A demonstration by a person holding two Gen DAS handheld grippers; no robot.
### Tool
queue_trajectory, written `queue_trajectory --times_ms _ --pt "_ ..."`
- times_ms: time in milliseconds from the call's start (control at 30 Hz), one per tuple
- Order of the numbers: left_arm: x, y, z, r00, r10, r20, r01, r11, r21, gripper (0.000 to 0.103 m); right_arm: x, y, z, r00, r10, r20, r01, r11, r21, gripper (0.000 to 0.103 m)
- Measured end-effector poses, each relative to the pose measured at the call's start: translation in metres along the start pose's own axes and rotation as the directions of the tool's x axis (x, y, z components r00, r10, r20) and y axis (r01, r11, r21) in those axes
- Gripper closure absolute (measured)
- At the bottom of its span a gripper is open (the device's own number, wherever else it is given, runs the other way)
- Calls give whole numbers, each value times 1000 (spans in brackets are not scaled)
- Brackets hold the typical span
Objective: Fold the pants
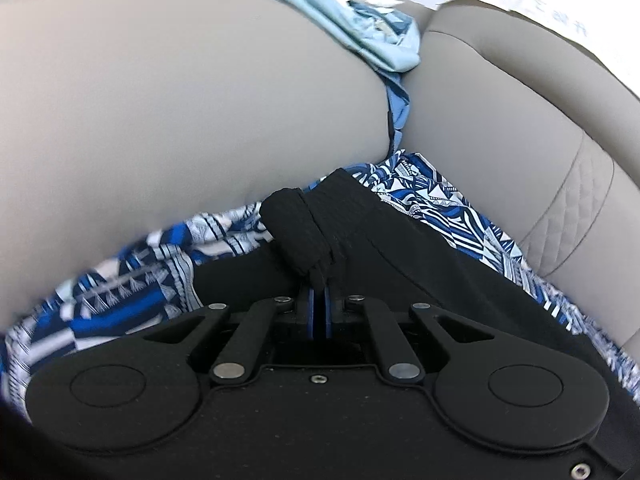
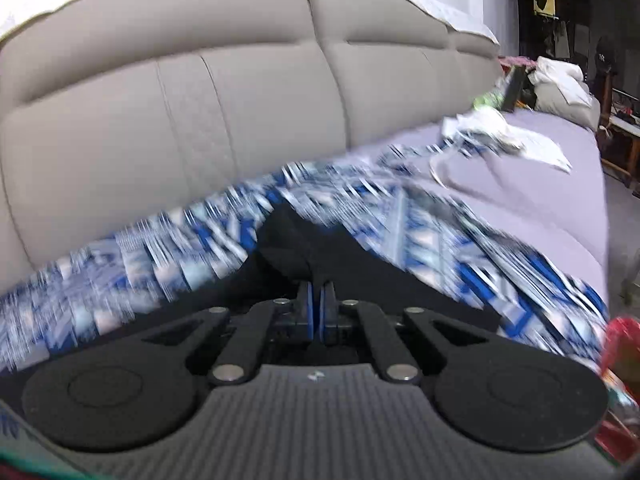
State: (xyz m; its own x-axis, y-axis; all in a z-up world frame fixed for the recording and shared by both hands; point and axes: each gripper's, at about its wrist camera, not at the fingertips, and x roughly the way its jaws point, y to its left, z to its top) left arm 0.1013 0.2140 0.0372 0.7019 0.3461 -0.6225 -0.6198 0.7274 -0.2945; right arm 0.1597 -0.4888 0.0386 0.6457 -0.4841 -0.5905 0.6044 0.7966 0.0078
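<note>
Beige leather sofa [image 2: 248, 80] fills both views; a lilac cover [image 2: 532, 200] lies over the seat to the right. Blue-and-white patterned pants [image 2: 400, 216] with a black waistband [image 1: 320, 216] stretch along the seat just under the backrest, lifted at both grip points.

Left gripper [image 1: 319, 292]: jaws pressed together, pinching the bunched black waistband and its drawstring. Right gripper [image 2: 316, 296]: jaws also pressed together on black fabric of the pants, though the heavy blur hides how deep the bite is.

Risks:
- Right hand appears to be swinging fast. A shallow pinch could slip and the fold collapses.
- Left pinch sits on a thick roll plus cord. If only the cord is really caught, the waistband may slide out under tension.
- Pants hang close to the backrest, so a trailing leg could drag on the cushion or snag the loose clothes pile [image 2: 500, 136] further along the seat, skewing the fold.
- Uneven pull between the two hands would twist the waistband.

View differences: the left wrist view is sharp, shows the waistband texture, and catches a pale blue cloth [image 1: 360, 36] wedged between two cushions. The right wrist view shows the pants' length, the seat, the clothes pile and a red object [image 2: 624, 344] at the edge, none of which appear in the left.
</note>
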Motion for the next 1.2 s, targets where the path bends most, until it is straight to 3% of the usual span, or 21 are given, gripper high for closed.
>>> queue_trajectory --times_ms 133,300,500,633,733,900,1033,1067,1100,1133,1167,1200 --pt "-8 3 2 1000 25 -8 -25 999 30 97 0 -16 -27 1000 0 -25 -1 999 -51 96" --pt "-19 5 4 999 48 -24 -47 998 34 97 -5 -33 -22 1000 -6 21 6 1000 9 96" --pt "-17 6 -3 994 82 -71 -80 996 32 96 4 -70 -32 999 -31 -18 33 989 141 96" --pt "-17 1 -9 993 109 -55 -104 991 81 96 3 -81 -28 1000 -6 -26 11 984 180 96" --pt "-19 -1 -13 991 122 -46 -117 987 106 96 6 -82 -25 998 -54 -45 59 988 142 96" --pt "-19 2 -16 990 133 -48 -126 985 120 96 8 -111 -20 987 -149 -57 157 971 179 100" --pt "-22 0 -19 990 134 -41 -127 980 155 92 4 -125 -26 987 -133 -85 149 962 231 96" --pt "-25 -2 -20 991 131 -38 -123 979 162 91 -1 -124 -26 990 -123 -68 136 963 234 90" --pt "-30 -4 -20 992 124 -33 -117 979 165 78 -5 -122 -25 993 -111 -44 118 965 235 85" --pt "-35 -7 -21 993 117 -25 -111 980 168 59 -9 -118 -25 996 -89 -19 91 968 235 84" --pt "-44 -13 -24 994 107 2 -106 980 169 54 -12 -114 -24 998 -62 0 60 970 234 80" --pt "-52 -19 -27 995 95 34 -99 980 172 52 -15 -107 -23 1000 -21 20 16 974 227 64"
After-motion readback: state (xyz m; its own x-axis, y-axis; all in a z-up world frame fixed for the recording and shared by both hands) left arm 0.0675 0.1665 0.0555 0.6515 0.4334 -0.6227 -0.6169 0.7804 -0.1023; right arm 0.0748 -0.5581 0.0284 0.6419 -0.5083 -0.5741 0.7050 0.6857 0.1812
